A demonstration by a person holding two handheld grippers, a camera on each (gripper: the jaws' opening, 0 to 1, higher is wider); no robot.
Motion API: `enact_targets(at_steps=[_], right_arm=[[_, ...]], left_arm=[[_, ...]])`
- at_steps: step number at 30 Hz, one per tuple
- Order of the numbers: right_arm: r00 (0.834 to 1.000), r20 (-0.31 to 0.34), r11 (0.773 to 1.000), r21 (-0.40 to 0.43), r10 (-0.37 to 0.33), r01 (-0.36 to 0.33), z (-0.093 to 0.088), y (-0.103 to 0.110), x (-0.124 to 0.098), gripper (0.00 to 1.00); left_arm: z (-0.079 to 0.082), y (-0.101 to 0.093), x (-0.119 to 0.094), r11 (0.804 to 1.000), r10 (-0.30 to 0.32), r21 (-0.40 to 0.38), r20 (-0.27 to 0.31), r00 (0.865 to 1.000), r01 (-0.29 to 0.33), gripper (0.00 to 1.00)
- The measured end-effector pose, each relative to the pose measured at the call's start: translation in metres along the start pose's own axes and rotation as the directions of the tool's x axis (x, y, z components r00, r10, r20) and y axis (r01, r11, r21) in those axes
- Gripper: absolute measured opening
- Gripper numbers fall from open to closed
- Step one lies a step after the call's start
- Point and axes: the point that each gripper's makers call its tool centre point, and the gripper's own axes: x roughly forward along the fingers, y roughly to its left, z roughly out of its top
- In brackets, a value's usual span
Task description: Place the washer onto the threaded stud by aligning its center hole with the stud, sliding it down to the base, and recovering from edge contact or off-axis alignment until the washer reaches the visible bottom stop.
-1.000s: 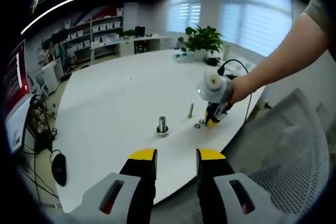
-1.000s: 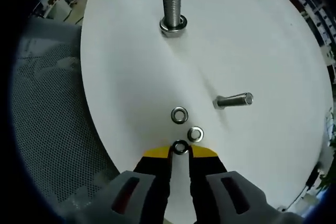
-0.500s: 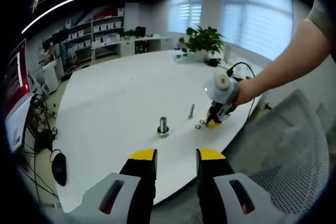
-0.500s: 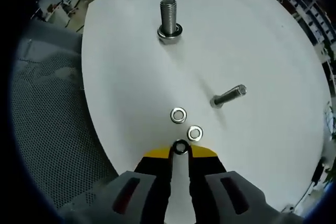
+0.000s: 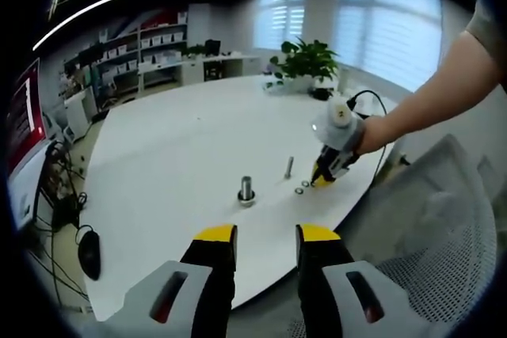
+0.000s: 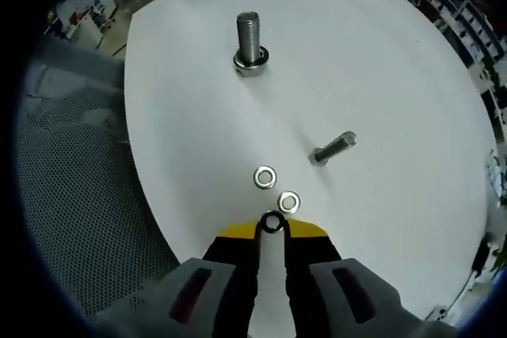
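Note:
An upright threaded stud [image 6: 249,40] stands on the white table [image 6: 380,77], a washer around its base; it also appears as the small stud [image 5: 246,190]. My right gripper [image 6: 272,225] is shut on a washer [image 6: 272,222] pinched at its yellow tips, just above the table's near edge. Two loose washers [image 6: 265,177] [image 6: 289,201] lie flat just beyond the tips. A second bolt [image 6: 332,149] lies on its side. In the left gripper view the right gripper [image 5: 323,181] sits low over the washers, held by a person's arm [image 5: 428,93]. My left gripper [image 5: 265,235] is open, held back from the table edge.
A mesh chair [image 6: 71,187] sits beside the table edge; the same chair [image 5: 444,219] shows in the left gripper view. A potted plant [image 5: 305,58] stands at the table's far end. A mouse [image 5: 89,252] and cables lie at the left. Shelves line the far wall.
The right gripper has lifted and drawn back a little with the washer; stud and bolt look smaller and farther. Its handle has tilted in the left gripper view. The left gripper is still.

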Motion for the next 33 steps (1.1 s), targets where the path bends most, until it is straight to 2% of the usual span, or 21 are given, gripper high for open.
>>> enact_targets(at_steps=[9, 16, 27, 33], right_arm=[[0.998, 0.049, 1.000, -0.005, -0.026, 0.026, 0.013, -0.014, -0.018, 0.13], [0.995, 0.091, 0.999, -0.013, -0.042, 0.043, 0.029, -0.023, -0.030, 0.13], [0.989, 0.138, 0.997, -0.045, -0.059, 0.066, 0.056, -0.031, -0.036, 0.13], [0.987, 0.142, 0.996, -0.049, -0.069, 0.077, 0.060, -0.033, -0.036, 0.13]], left_arm=[[0.000, 0.000, 0.000, 1.000, 0.001, 0.000, -0.003, 1.000, -0.001, 0.28], [0.000, 0.000, 0.000, 1.000, 0.002, 0.002, -0.003, 1.000, -0.002, 0.28], [-0.001, 0.001, 0.000, 1.000, 0.002, 0.000, -0.004, 1.000, -0.002, 0.28], [-0.001, 0.001, 0.000, 1.000, 0.003, -0.001, -0.004, 1.000, -0.003, 0.28]])
